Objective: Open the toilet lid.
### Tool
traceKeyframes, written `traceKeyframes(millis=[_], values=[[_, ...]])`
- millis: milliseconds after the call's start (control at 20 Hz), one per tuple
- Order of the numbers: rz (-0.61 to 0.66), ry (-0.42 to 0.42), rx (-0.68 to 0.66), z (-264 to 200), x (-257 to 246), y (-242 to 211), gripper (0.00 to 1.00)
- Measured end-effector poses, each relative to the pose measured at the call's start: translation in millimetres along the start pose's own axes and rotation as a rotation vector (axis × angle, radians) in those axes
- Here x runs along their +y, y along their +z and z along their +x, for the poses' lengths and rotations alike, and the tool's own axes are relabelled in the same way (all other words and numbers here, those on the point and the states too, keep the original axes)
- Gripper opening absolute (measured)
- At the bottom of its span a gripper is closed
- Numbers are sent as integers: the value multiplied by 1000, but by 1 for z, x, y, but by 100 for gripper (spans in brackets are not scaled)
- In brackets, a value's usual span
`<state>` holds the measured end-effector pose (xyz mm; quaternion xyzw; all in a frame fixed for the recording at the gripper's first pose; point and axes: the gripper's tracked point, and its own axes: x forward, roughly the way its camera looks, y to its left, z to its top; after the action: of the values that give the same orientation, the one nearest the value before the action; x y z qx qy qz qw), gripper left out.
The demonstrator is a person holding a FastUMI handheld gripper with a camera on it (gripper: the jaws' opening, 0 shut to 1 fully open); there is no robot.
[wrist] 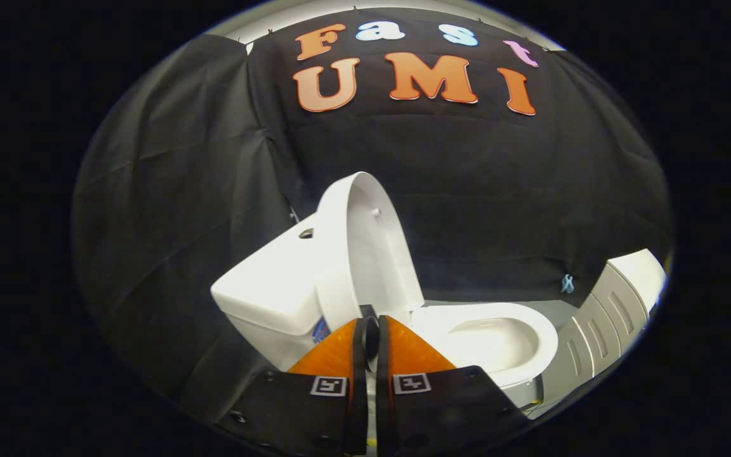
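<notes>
one white toilet lid (365,254) stands raised against the tank (270,285); gripper (370,336) clenched, holding nothing.

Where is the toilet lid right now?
The toilet lid stands raised just beyond the shut gripper, leaning against the tank, with the bowl alongside.

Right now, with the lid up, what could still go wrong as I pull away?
1. The toilet lid stands raised beside the tank; whether it rests against it I cannot tell, so it could drop onto the seat.
2. The gripper, fingers nearly closed on nothing, sits just before the lid's lower edge; a careless withdrawal might clip it.
</notes>
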<state>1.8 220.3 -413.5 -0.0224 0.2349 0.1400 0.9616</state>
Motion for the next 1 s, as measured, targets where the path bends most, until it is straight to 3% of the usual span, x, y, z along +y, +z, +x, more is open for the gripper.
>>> traceKeyframes(millis=[50, 250, 500, 800, 1000], values=[[19, 14, 35, 3, 2, -7, 24], [81, 100, 98, 9, 12, -22, 52], [72, 17, -47, -19, -22, 25, 99], [110, -14, -155, -59, -76, 89, 98], [92, -90, -228, -91, -126, 132, 99]])
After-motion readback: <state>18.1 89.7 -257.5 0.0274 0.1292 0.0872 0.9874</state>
